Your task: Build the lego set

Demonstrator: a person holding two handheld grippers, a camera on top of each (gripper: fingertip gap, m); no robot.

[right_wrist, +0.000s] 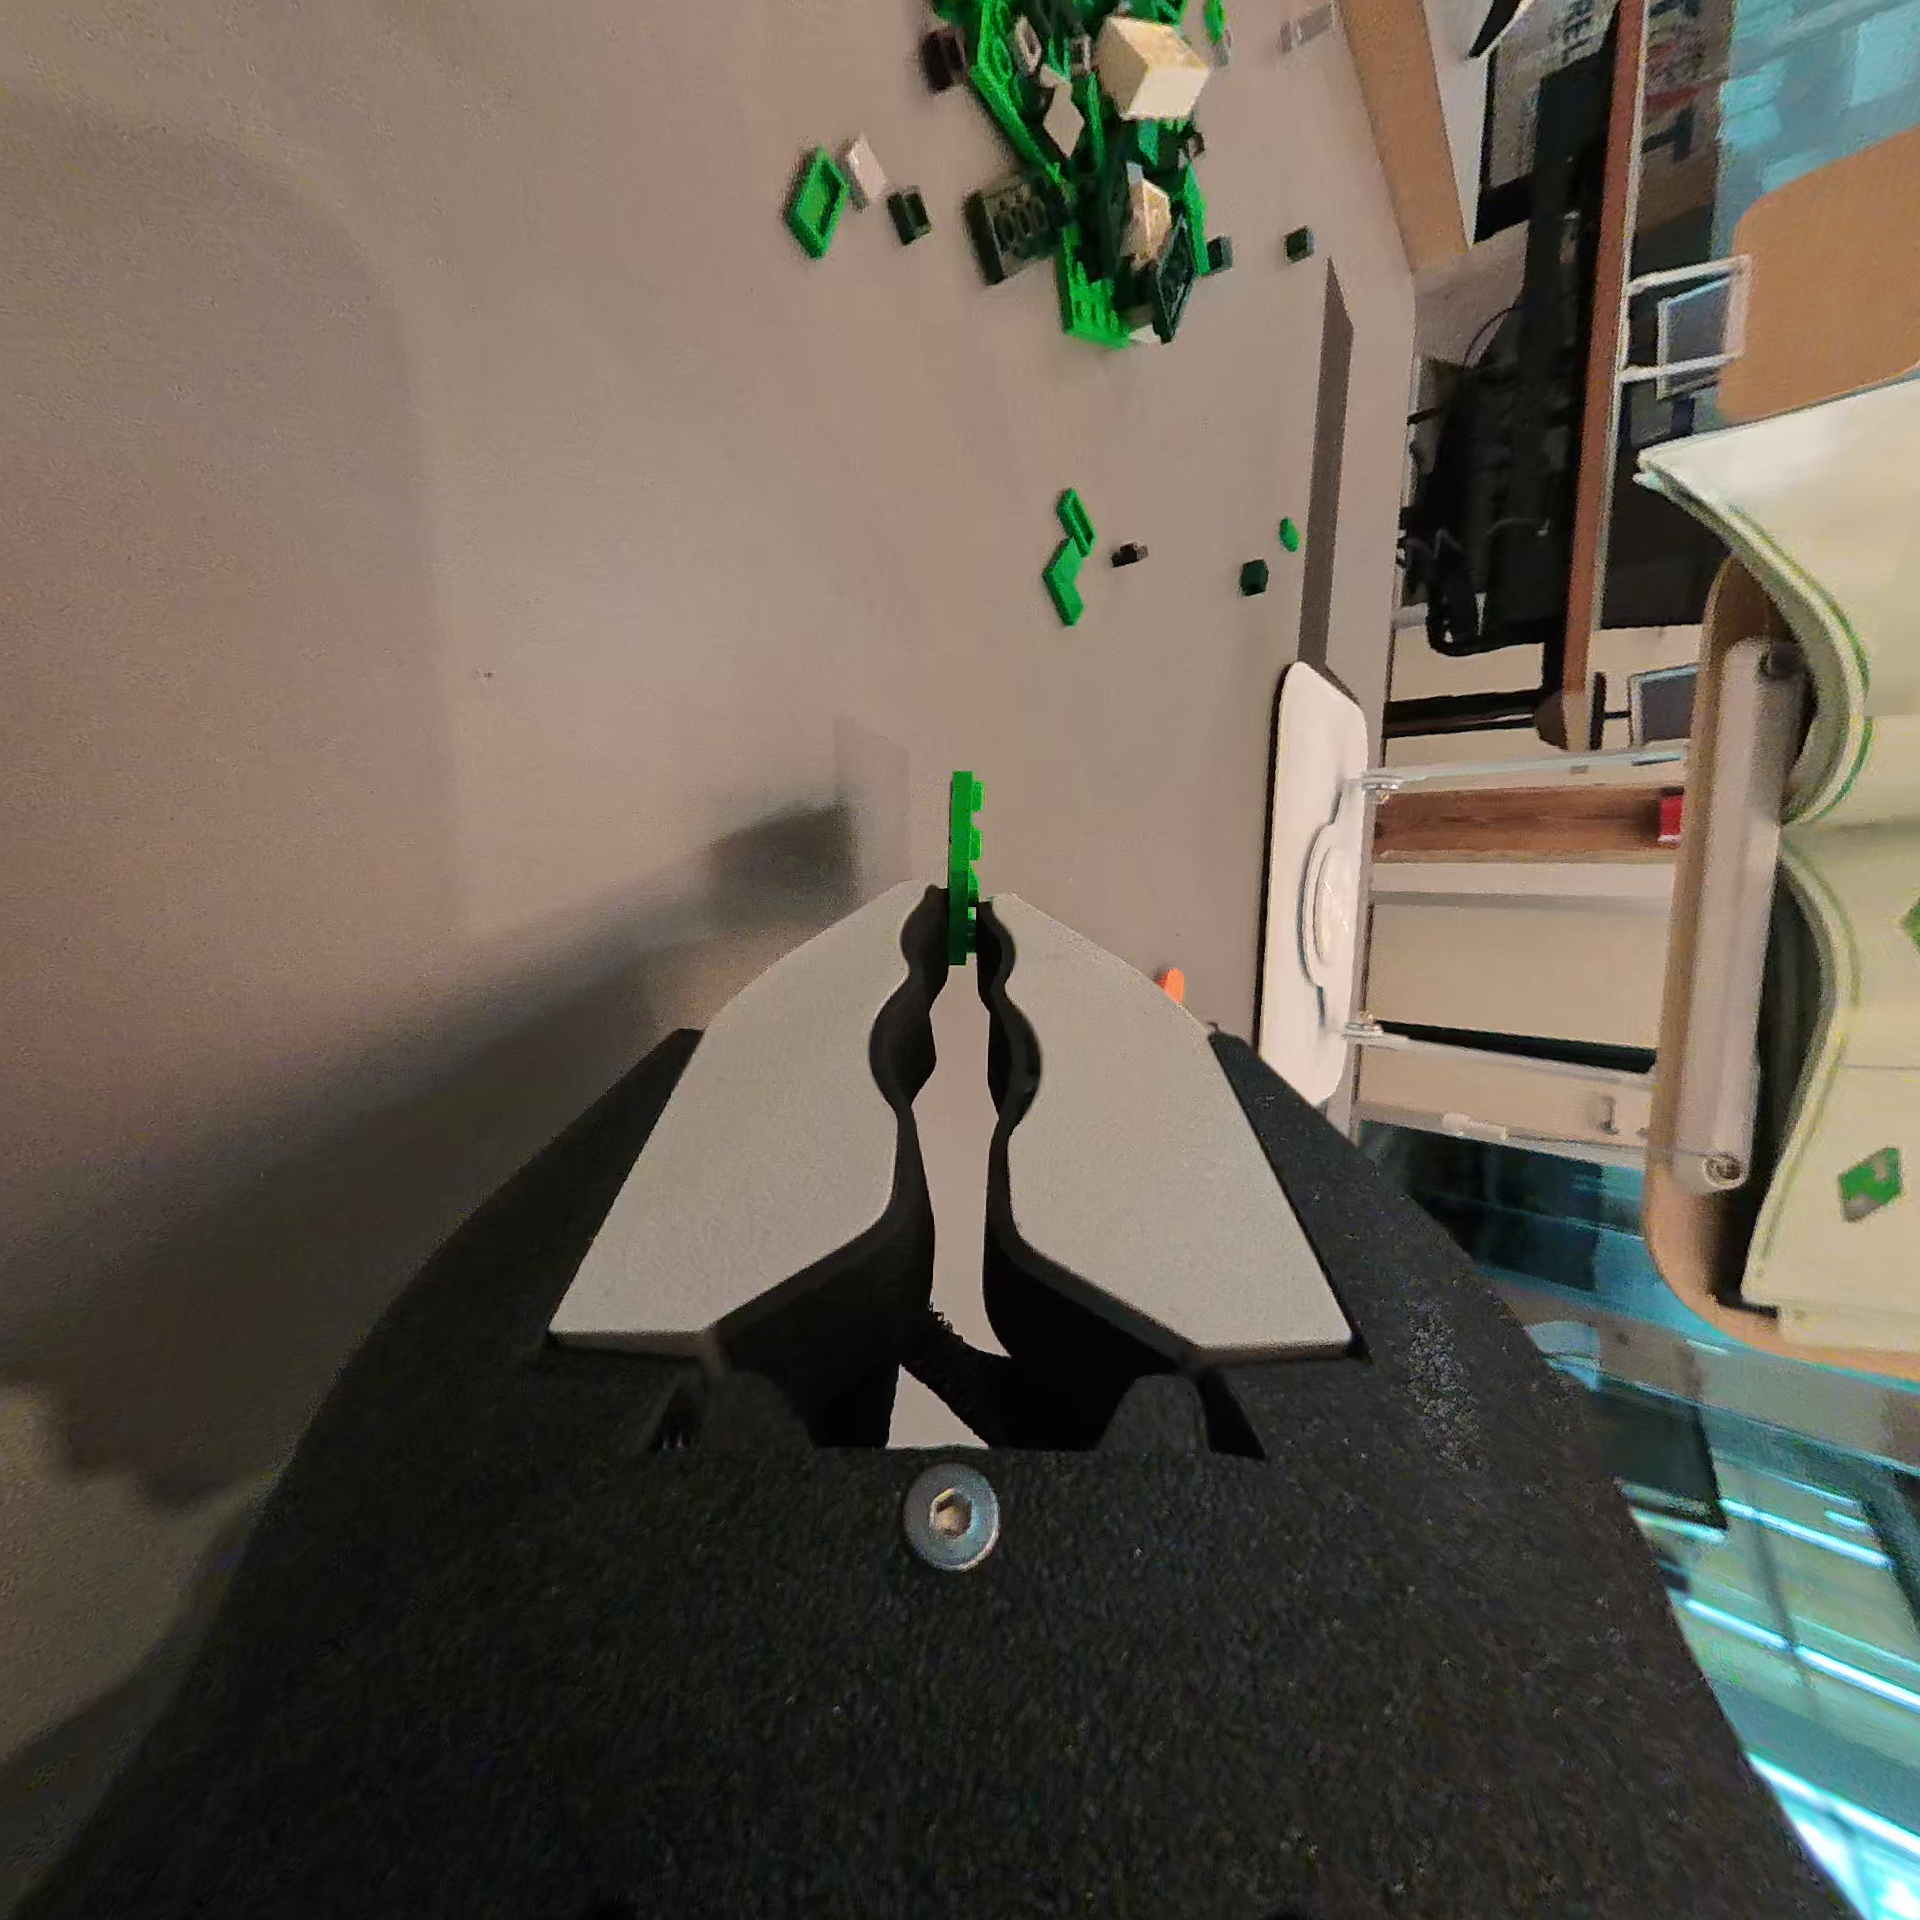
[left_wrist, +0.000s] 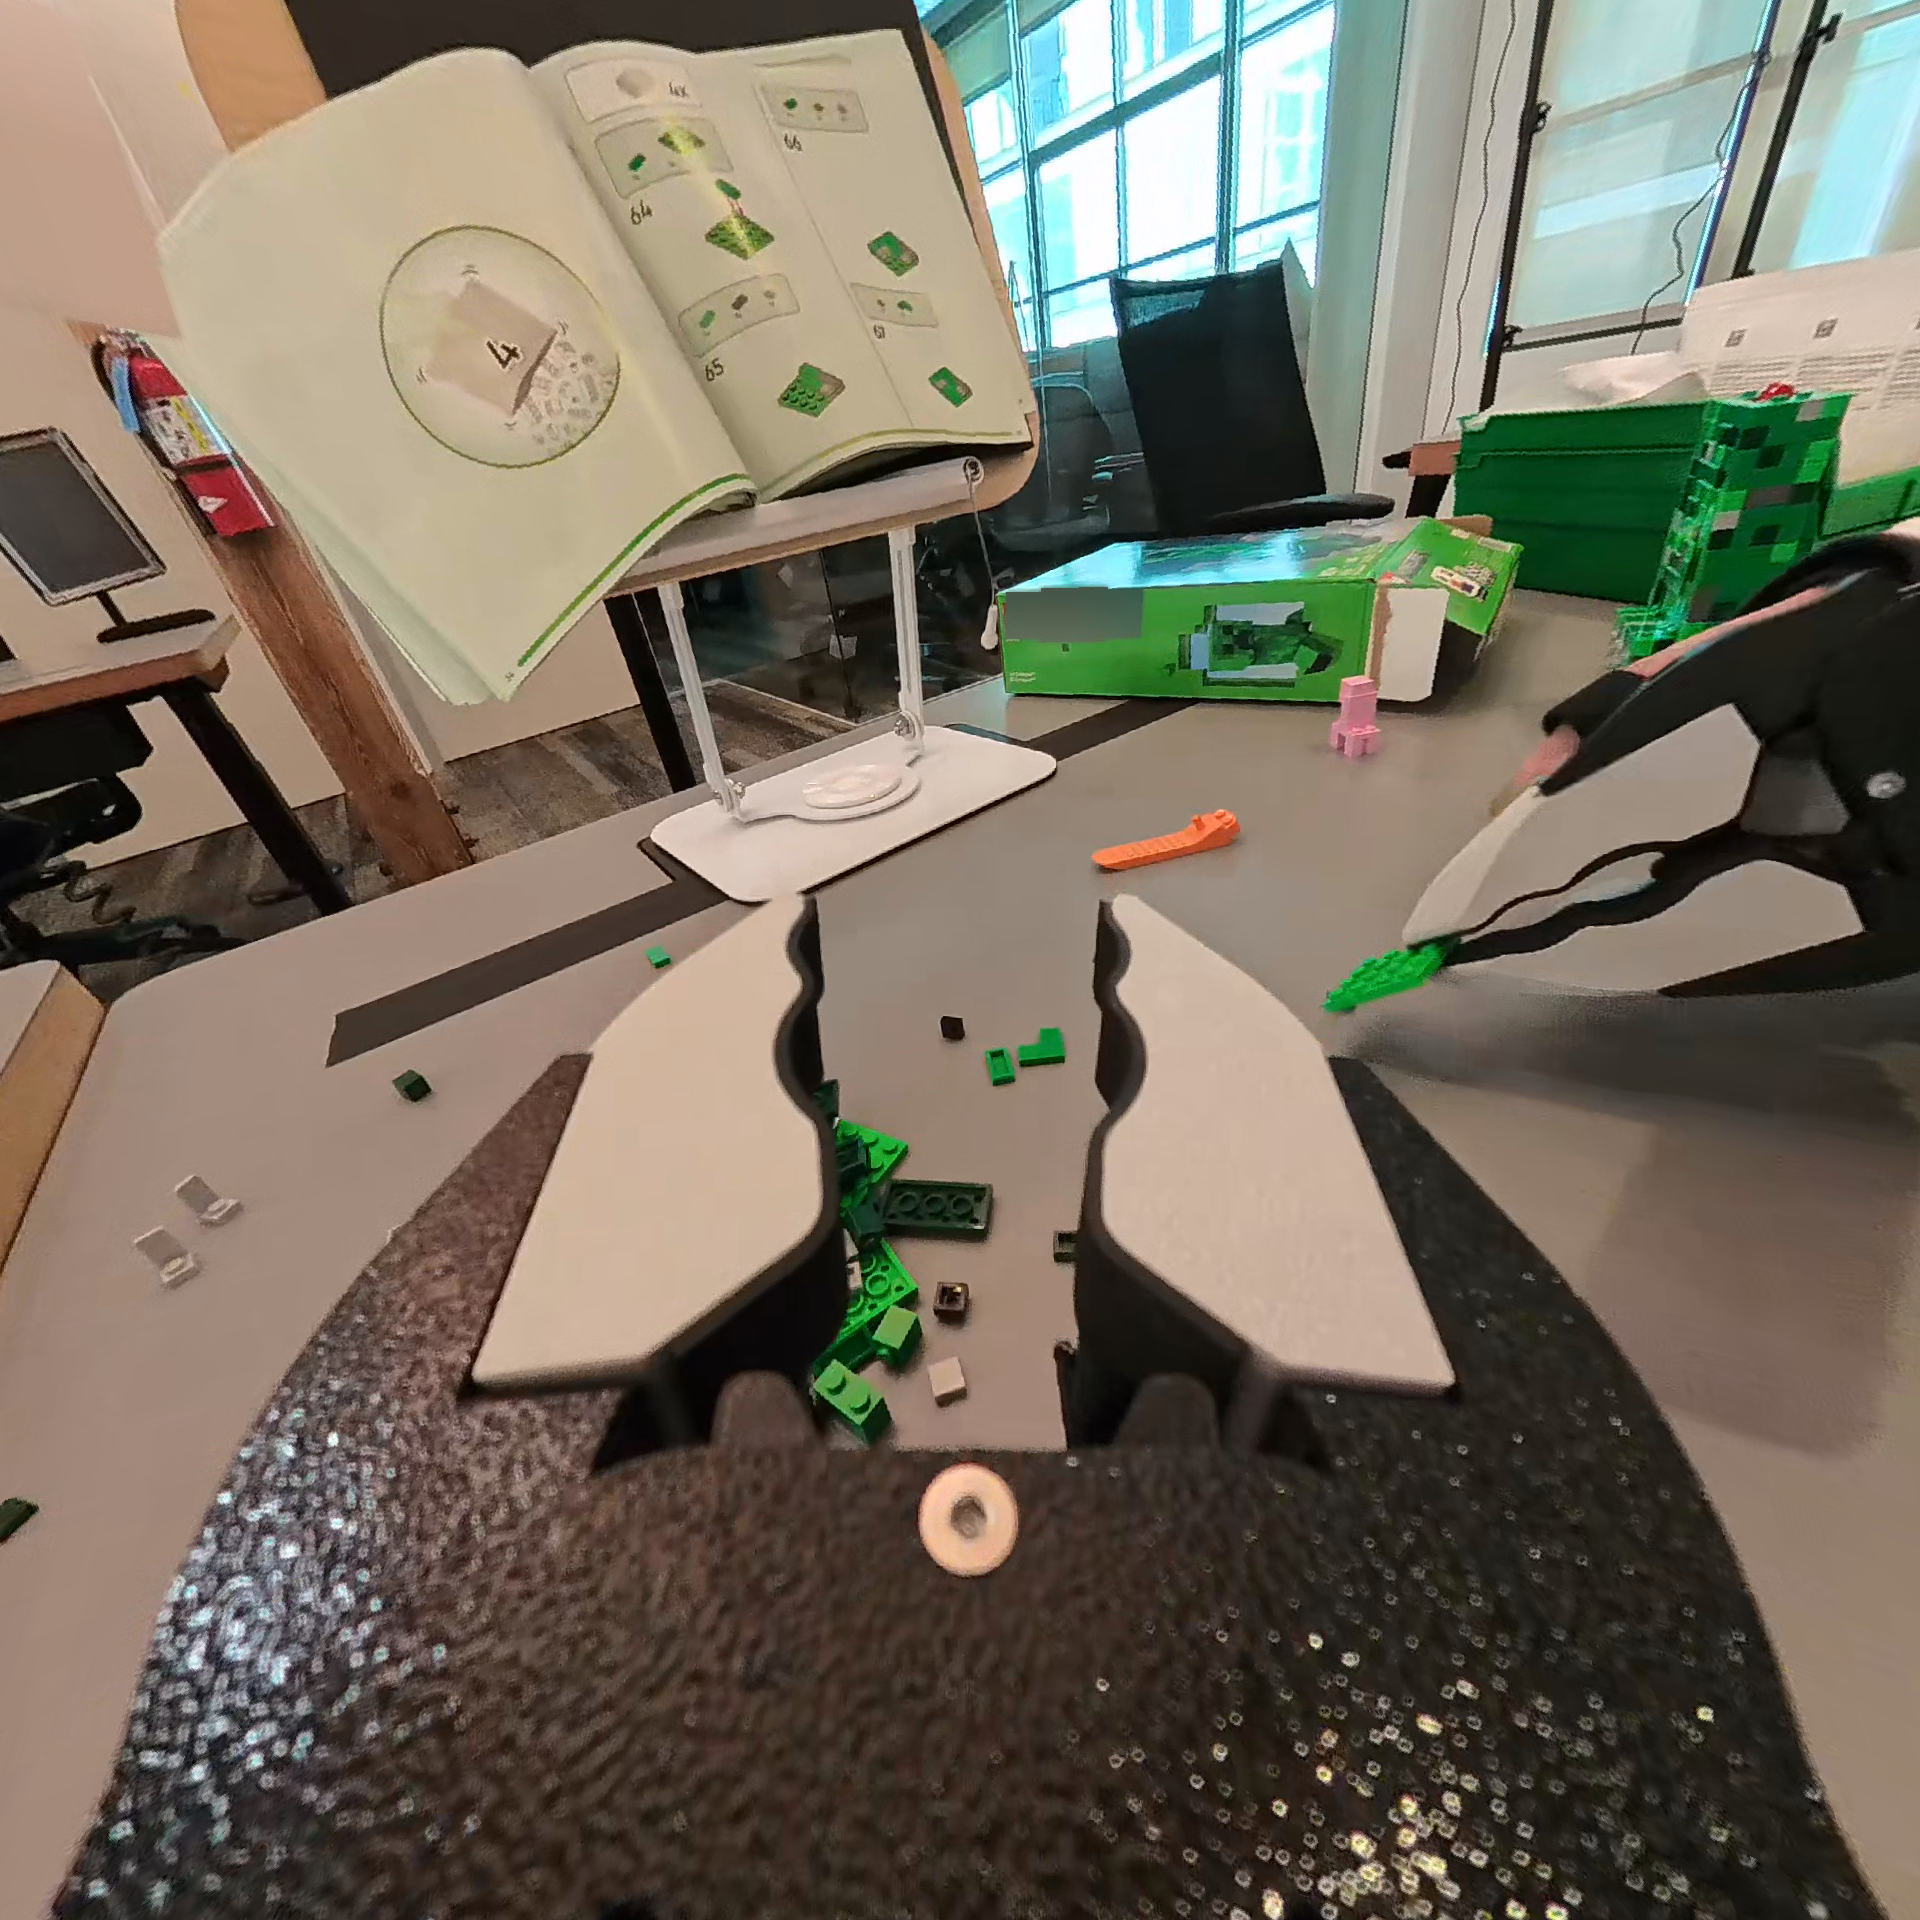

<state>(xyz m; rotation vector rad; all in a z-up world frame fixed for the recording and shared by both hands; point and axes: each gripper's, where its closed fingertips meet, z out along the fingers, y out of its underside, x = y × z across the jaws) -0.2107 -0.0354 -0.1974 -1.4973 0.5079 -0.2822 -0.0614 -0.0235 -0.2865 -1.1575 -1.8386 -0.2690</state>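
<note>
Right gripper [right_wrist: 964, 906] pinched tight on a green plate [right_wrist: 964, 862], tips clamped on one end and the rest sticking out past them, studs facing one side. Rolled sideways too, judging by the tilted right wrist view. Held up off the table [right_wrist: 416, 520], touching nothing else.

Left gripper [left_wrist: 956, 935] spread wide, holding nothing, hovering over the brick pile [left_wrist: 868, 1247]. Pile mostly bright and dark green, with a dark green plate [left_wrist: 938, 1210] lying flat at its edge. Near it a tan tile [left_wrist: 947, 1382] and a small dark square piece [left_wrist: 951, 1299]. A bit farther out, between the fingertips, two small green bits [left_wrist: 1023, 1055] and a tiny black one [left_wrist: 952, 1028].

Over in the left wrist view, right gripper [left_wrist: 1439, 951] off to the right side with the same plate [left_wrist: 1382, 977] poking out, just above the tabletop.

Beyond that: orange separator [left_wrist: 1169, 842], pink pig [left_wrist: 1356, 717], green box [left_wrist: 1247, 623] lying on its side, and a tall green built figure [left_wrist: 1745, 509] at the far right. Manual [left_wrist: 582, 312] open on a white stand [left_wrist: 852, 800] at the table's back edge. Two clear pieces [left_wrist: 187, 1226] well off to the left.
</note>
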